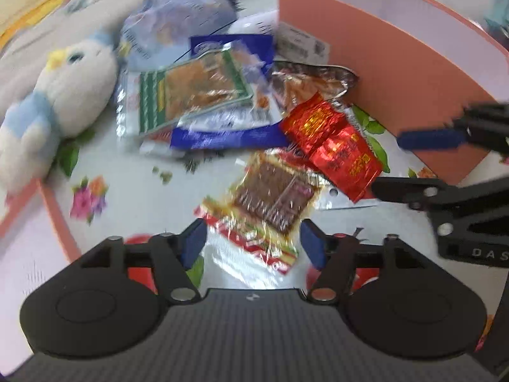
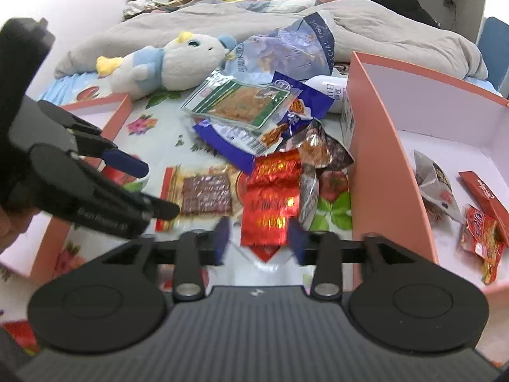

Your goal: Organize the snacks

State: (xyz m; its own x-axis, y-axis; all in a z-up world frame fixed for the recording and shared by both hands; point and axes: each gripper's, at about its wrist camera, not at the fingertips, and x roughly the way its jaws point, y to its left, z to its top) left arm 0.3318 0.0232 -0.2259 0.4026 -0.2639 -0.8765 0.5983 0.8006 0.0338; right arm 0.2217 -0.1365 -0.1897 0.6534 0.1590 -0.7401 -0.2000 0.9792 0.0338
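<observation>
Here, right gripper (image 2: 258, 242) jaws apart, red foil packet (image 2: 272, 203) just ahead between tips; light, crinkly, probably slippery; pinch your near edge.

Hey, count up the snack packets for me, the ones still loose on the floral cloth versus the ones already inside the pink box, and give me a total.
Loose on the floral cloth: 5 (green-bordered packet, blue bag, dark foil packet, red foil packet, clear brown-slab packet)
Inside the pink box: 3 visible
Total: 8
</observation>
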